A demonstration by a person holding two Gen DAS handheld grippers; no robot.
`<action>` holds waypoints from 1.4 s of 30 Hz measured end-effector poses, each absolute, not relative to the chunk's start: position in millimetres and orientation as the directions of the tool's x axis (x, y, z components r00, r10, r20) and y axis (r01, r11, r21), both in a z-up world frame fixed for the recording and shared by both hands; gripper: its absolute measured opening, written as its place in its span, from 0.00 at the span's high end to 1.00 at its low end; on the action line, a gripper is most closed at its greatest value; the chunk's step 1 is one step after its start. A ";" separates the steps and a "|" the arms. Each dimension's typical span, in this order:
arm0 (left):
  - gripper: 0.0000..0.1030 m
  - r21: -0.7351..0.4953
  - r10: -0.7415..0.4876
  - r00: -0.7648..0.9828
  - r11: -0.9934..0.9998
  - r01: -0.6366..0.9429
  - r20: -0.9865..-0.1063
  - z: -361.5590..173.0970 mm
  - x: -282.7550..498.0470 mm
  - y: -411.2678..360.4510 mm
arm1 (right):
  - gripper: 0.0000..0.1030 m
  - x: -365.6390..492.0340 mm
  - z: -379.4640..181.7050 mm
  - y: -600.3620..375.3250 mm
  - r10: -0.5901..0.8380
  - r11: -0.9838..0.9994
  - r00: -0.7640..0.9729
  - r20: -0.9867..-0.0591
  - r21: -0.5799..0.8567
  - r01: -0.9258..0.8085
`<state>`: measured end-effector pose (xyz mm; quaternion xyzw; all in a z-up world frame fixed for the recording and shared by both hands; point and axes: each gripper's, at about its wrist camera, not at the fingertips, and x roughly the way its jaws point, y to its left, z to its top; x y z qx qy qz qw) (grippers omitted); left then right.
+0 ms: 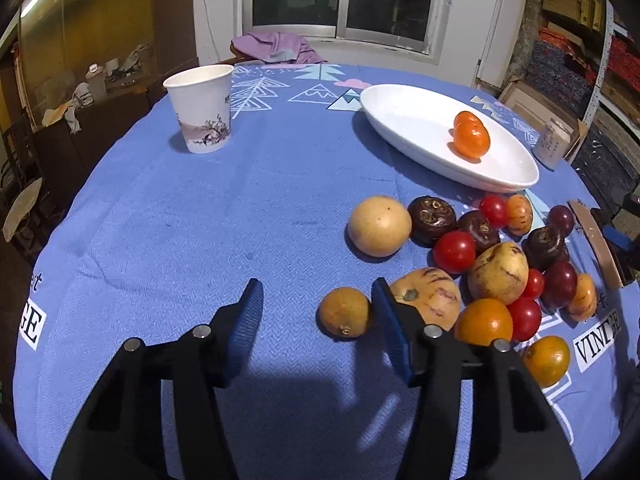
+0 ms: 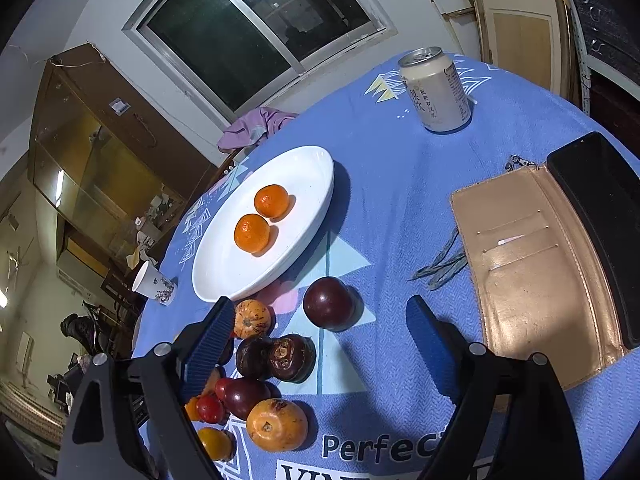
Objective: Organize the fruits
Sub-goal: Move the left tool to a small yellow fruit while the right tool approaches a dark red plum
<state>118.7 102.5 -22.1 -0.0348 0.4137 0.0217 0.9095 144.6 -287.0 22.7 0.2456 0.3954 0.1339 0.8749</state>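
White and shallow, the oval plate (image 2: 316, 168) sits toward the far side of the surface (image 1: 200, 220) and already carries two mandarins (image 2: 252, 233), which marks it as the likely collecting place for the fruit. Everything else waits in a loose heap on the blue cloth just in front of the plate: cherry tomatoes (image 1: 454, 251), dark water chestnuts (image 1: 431, 220), a dark plum (image 2: 329, 303), pale streaked melons (image 1: 498, 267) and a round yellow fruit (image 1: 379, 226).

Both tools hang above the cloth with nothing in them. The left tongs (image 1: 316, 312) are spread wide, their right finger just beside a small lemon-like fruit (image 1: 345, 312) at the heap's near edge. The right tongs (image 2: 320, 332) are likewise released and hover over the pile, the plum lying between and beyond their fingers, probably the easiest target since it sits apart from its neighbours.

A paper cup (image 1: 200, 108), a drink can (image 2: 436, 88) and an open tan wallet (image 2: 532, 272) stand well clear of the fruit.
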 end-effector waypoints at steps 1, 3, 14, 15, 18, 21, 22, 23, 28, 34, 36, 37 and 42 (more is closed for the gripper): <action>0.46 -0.035 0.011 0.659 0.998 -0.057 -0.752 -22.6 118.4 100.6 | 0.14 144.5 22.9 -287.2 0.430 0.842 0.653 -0.624 0.537 -0.041; 0.46 0.015 0.027 0.666 1.000 -0.024 -0.746 -23.0 115.3 93.5 | 0.14 145.0 22.5 -287.4 0.430 0.842 0.652 -0.624 0.539 -0.040; 0.46 0.012 -0.008 0.645 1.000 0.026 -0.764 -30.8 110.0 96.6 | 0.14 144.9 22.9 -284.7 0.441 0.842 0.642 -0.627 0.536 -0.055; 0.46 0.018 -0.002 0.651 1.000 0.024 -0.759 -30.0 110.9 95.8 | 0.14 145.1 22.8 -283.7 0.440 0.844 0.641 -0.628 0.534 -0.057; 0.46 0.029 0.013 0.666 1.000 0.012 -0.746 -27.7 114.9 94.5 | 0.14 145.3 21.9 -279.8 0.435 0.851 0.638 -0.636 0.521 -0.061; 0.47 0.032 0.015 0.668 0.999 0.012 -0.744 -27.0 115.8 95.0 | 0.14 145.7 20.4 -276.6 0.429 0.858 0.634 -0.644 0.509 -0.064; 0.47 0.037 0.018 0.670 0.999 0.015 -0.743 -26.6 116.6 93.9 | 0.14 146.1 20.0 -275.7 0.427 0.861 0.632 -0.647 0.505 -0.065; 0.50 0.039 0.017 0.671 0.999 0.018 -0.741 -26.5 116.4 93.3 | 0.14 146.3 19.8 -274.5 0.426 0.863 0.630 -0.649 0.501 -0.067; 0.65 0.004 -0.034 0.670 0.998 0.055 -0.742 -26.5 118.8 88.6 | 0.14 147.8 19.4 -270.8 0.415 0.877 0.624 -0.662 0.473 -0.080; 0.73 -0.015 -0.061 0.662 0.997 0.076 -0.747 -29.4 118.5 84.9 | 0.14 149.5 15.8 -273.8 0.406 0.881 0.613 -0.678 0.468 -0.066; 0.73 -0.005 -0.053 0.657 0.997 0.074 -0.752 -30.4 115.2 82.4 | 0.14 150.1 14.9 -274.8 0.405 0.881 0.611 -0.681 0.468 -0.062; 0.73 0.003 -0.047 0.657 0.997 0.074 -0.752 -30.6 113.4 81.2 | 0.14 150.3 14.6 -274.7 0.405 0.882 0.610 -0.681 0.468 -0.062; 0.67 -0.062 -0.072 0.631 0.997 0.037 -0.773 -34.8 116.6 94.8 | 0.14 150.7 13.6 -274.5 0.396 0.888 0.607 -0.689 0.456 -0.062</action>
